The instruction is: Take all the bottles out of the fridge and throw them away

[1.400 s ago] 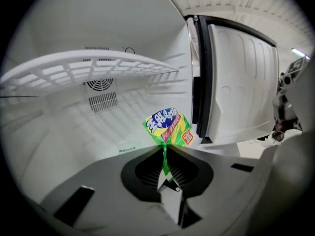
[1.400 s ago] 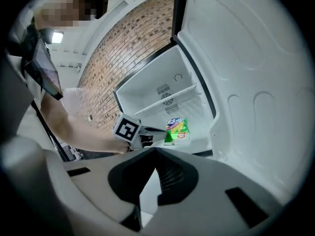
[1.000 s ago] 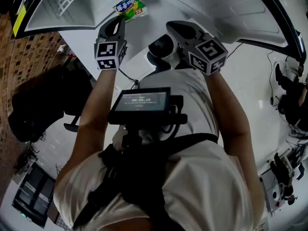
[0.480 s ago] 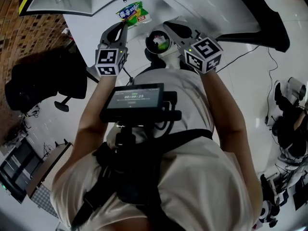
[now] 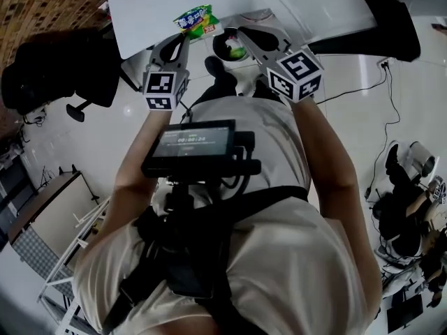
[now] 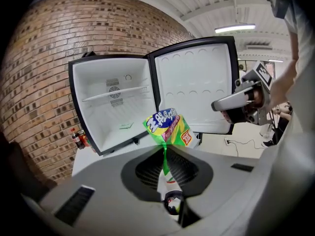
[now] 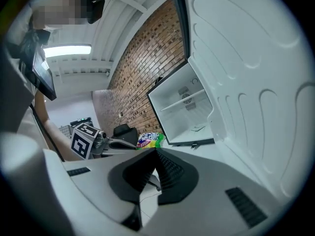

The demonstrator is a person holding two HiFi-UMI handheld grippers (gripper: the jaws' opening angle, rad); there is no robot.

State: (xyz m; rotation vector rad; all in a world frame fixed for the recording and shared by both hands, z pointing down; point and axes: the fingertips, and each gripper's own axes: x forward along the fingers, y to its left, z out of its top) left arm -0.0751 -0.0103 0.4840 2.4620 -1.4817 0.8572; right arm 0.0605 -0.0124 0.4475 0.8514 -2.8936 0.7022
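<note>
While the left gripper (image 5: 183,37) pinches a crinkly green-yellow snack packet (image 6: 167,127) clear of the open black-edged white fridge (image 6: 113,109), the right gripper (image 7: 156,150) is clenched empty, small dark bottles (image 6: 78,137) showing only in left gripper view.

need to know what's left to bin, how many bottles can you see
2 bottles, small in view: side by side outside the fridge, against its left wall by the brick wall. None shows inside the fridge; others may be hidden.

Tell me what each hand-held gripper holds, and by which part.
Left hand-held gripper pinches the green snack bag by its narrow bottom edge; right hand-held gripper is shut and empty.
</note>
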